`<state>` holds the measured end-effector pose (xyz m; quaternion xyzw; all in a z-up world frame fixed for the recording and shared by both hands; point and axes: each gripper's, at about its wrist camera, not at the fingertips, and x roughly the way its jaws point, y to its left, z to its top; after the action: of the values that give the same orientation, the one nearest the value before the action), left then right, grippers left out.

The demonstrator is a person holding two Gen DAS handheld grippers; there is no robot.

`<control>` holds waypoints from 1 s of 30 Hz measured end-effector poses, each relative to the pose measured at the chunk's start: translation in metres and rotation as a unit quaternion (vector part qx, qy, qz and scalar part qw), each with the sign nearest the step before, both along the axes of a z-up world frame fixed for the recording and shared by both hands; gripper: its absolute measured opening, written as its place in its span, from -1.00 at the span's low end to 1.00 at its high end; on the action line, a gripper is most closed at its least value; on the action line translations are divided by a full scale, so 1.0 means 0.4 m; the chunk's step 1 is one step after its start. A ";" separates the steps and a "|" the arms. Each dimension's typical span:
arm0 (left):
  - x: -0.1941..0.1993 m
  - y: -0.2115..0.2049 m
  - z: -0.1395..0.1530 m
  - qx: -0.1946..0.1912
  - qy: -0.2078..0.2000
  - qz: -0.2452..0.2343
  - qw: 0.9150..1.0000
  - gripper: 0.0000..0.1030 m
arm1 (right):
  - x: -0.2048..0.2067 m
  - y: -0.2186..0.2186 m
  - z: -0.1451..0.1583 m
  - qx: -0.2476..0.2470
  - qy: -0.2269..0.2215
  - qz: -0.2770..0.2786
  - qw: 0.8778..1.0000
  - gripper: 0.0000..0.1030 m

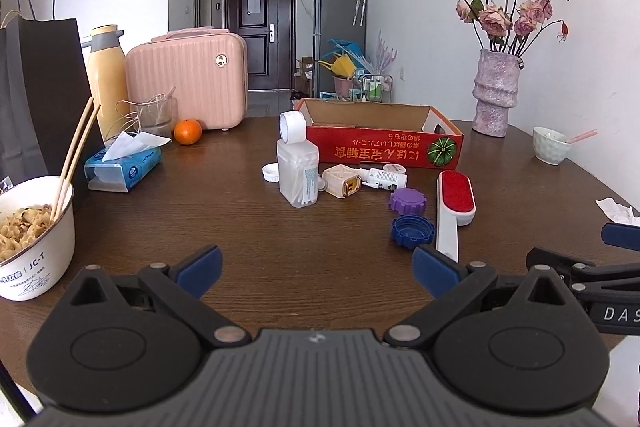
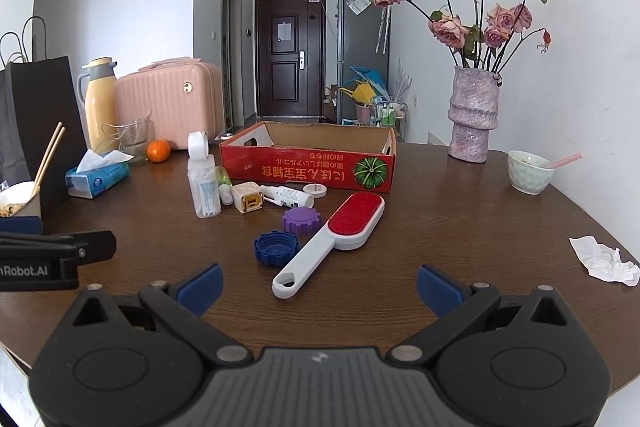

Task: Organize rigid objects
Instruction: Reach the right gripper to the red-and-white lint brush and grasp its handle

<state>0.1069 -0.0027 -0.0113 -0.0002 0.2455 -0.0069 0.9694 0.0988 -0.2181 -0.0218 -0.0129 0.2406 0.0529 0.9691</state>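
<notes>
We hold both claws above the dark wooden tabletop (image 2: 440,227), the left claw (image 1: 316,267) and right claw (image 2: 318,285) both spread wide and holding nothing. In front of the red cardboard box (image 2: 308,167) lie a lint brush (image 2: 332,235), a blue cap (image 2: 276,247), a purple cap (image 2: 302,219), a charger plug (image 2: 248,199) and a clear bottle (image 2: 204,187).

Both wrist cameras sit low over the near edge of the brown table (image 1: 304,267), facing 12 o'clock toward the red box (image 1: 384,143) and far door (image 1: 260,27). The left view stands at 9 o'clock of the right one. Both share the lint brush (image 2: 328,239), nearer in the right view, and the vase (image 2: 474,115).
</notes>
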 end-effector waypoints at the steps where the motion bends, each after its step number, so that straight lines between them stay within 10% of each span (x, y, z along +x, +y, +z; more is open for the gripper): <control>1: 0.006 0.000 -0.001 0.000 0.001 0.000 1.000 1.00 | 0.006 0.000 -0.001 0.000 0.002 0.000 1.000 1.00; 30: 0.180 -0.010 -0.007 0.003 0.028 -0.008 1.000 1.00 | 0.183 -0.010 -0.018 0.003 0.032 -0.014 0.999 1.00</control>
<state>0.1787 -0.0065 -0.0143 0.0041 0.2725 -0.0140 0.9620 0.1720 -0.2223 -0.0291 -0.0044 0.2713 0.0401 0.9616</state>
